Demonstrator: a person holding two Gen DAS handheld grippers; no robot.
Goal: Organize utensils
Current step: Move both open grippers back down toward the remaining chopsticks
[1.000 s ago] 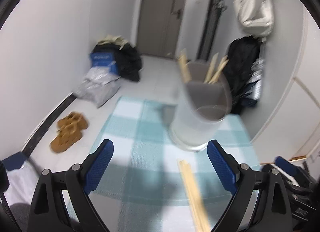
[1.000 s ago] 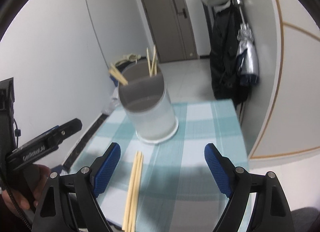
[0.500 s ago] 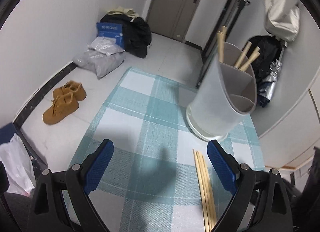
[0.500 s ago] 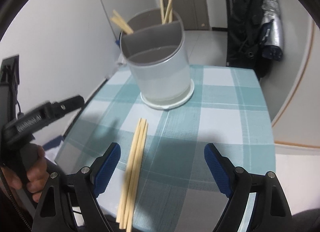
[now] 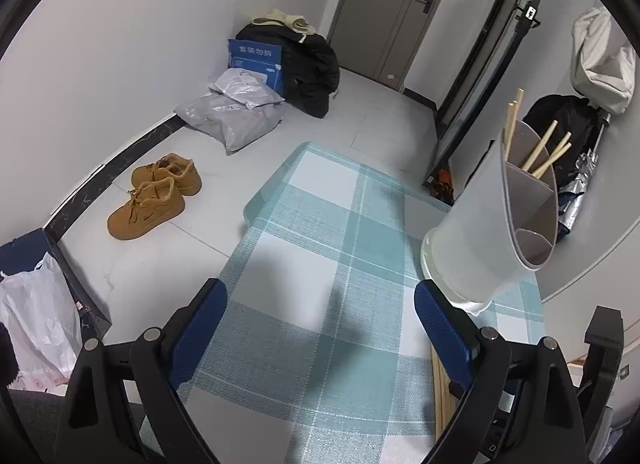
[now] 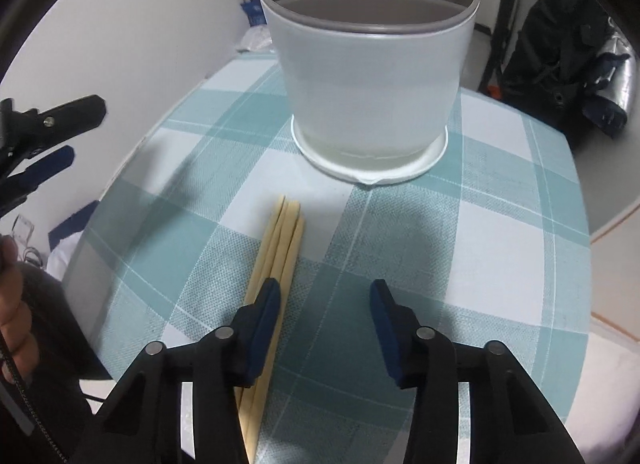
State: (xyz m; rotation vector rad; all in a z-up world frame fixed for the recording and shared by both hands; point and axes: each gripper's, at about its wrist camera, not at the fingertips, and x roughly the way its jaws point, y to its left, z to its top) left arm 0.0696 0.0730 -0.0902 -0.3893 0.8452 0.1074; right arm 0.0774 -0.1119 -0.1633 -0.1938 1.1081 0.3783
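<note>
In the right wrist view the right gripper (image 6: 324,296) sits at the bottom centre, its jaws closing with only checked tablecloth (image 6: 500,232) between the blue pads. The loose chopsticks (image 6: 282,240) lie just left of centre, running down under the left finger, so their lower ends are partly hidden and their number is hard to count. Above them the utensil holder (image 6: 368,76) fills the top centre; its rim is cut off by the frame edge, and what stands inside barely shows. At the left edge the left gripper (image 6: 52,132) pokes in, blurred.

In the left wrist view the left gripper (image 5: 320,312) spreads wide at the bottom, holding nothing. The holder (image 5: 496,224) leans at the right with chopsticks in it (image 5: 546,154). The loose pair (image 5: 440,388) is mostly hidden behind the right finger.
</note>
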